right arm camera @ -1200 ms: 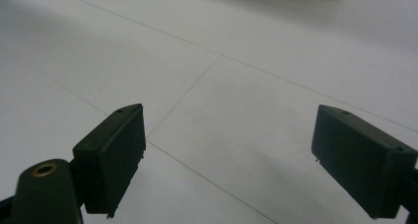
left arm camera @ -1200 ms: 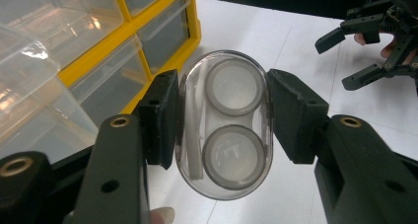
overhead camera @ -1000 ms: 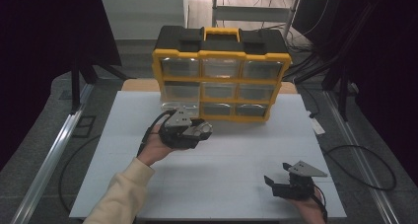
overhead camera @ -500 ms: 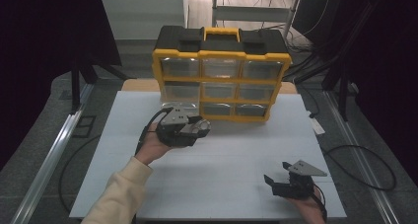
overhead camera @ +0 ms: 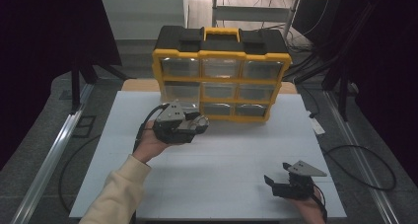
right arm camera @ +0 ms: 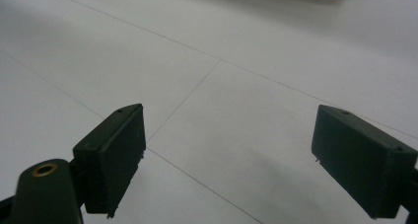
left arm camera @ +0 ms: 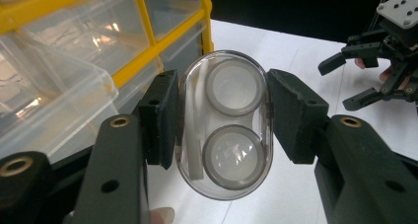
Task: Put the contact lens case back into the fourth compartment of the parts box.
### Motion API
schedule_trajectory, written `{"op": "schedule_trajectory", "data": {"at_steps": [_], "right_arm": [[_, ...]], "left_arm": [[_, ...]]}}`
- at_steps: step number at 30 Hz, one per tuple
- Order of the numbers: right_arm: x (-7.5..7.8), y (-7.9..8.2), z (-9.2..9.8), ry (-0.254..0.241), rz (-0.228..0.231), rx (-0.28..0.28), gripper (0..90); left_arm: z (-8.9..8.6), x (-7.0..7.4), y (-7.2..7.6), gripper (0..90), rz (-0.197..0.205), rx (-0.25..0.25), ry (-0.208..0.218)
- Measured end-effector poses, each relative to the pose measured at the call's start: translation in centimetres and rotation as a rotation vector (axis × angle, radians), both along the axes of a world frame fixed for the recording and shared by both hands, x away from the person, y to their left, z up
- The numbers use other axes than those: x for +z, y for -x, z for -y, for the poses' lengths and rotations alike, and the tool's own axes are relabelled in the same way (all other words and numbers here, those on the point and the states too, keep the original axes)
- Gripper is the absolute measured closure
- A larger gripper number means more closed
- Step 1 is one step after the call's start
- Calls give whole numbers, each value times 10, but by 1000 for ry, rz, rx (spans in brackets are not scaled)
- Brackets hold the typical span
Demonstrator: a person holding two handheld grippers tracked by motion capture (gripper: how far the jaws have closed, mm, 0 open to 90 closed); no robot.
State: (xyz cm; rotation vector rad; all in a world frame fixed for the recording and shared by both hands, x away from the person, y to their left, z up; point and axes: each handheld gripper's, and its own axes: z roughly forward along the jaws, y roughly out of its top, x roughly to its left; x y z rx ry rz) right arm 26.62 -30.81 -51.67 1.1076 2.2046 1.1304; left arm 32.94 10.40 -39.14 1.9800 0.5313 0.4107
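Contact-lens case (left arm camera: 224, 125), a small clear capsule with two round grey-rimmed lids and a white stick inside, sits pinched between the two black jaws of the left gripper (left arm camera: 221, 116), which press on its two long sides. In the high view the left gripper (overhead camera: 180, 124) hangs above the white table (overhead camera: 231, 160), just in front of the bottom row of the yellow drawer organizer (overhead camera: 222, 71). In the left gripper view one clear drawer (left arm camera: 44, 100) of the organizer stands pulled out, close beside the case, and I cannot tell if anything lies in it.

The right gripper (overhead camera: 291, 182) rests low near the front right part of the table, well apart from the organizer. Its jaws stand wide apart with nothing between them, and in the right gripper view (right arm camera: 241, 160) bare table is under them.

My judgement of the progress: the picking of the case is done, and the grip looks firm and centred. The case is not yet in a drawer or on the table, so the placing is what remains. If the open drawer is the goal, the case needs to travel a little more toward it, go over its rim, and then be released. Closing the drawer probably is left too.
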Motion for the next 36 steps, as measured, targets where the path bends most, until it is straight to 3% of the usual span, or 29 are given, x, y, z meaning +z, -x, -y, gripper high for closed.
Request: {"op": "schedule_trajectory", "data": {"at_steps": [10, 36], "right_arm": [[0, 0, 0, 6, -1, -1, 138], [0, 1, 1, 4, 0, -4, 139]], "left_arm": [[-5, 10, -3, 483, 12, 17, 18], [-12, 20, -21, 483, 5, 96, 47]]}}
